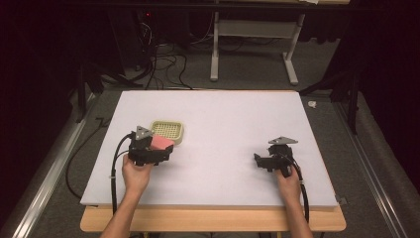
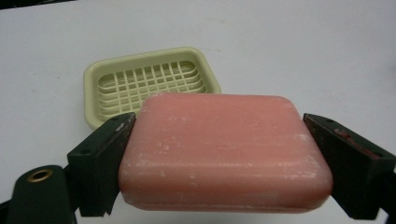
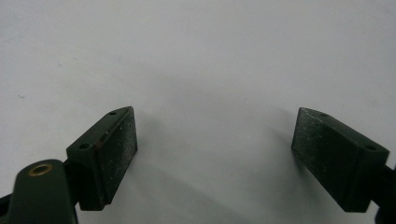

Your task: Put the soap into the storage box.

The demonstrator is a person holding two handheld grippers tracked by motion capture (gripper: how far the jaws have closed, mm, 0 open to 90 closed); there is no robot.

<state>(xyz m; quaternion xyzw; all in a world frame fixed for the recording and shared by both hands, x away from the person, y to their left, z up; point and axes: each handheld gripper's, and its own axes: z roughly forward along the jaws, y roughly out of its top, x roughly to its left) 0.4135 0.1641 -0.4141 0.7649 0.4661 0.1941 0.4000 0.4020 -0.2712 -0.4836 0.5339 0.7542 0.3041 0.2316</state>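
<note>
Soap [image 2: 224, 154], pink and rounded, is sitting clamped between the two black jaws of the left gripper [image 1: 157, 148], each jaw pressing flat against one end of the bar. In the high view the person's left hand [image 1: 134, 174] is holding that gripper over the white table [image 1: 223, 114], just in front of a pale green soap dish [image 2: 149, 81] whose slotted grid is lying bare. Bar and dish are looking close together, though whether they are touching I cannot tell. Over on the other side, well apart, the right hand [image 1: 288, 182] is holding the right gripper [image 3: 215, 154], jaws standing wide and gripping nothing above the plain white surface.
</note>
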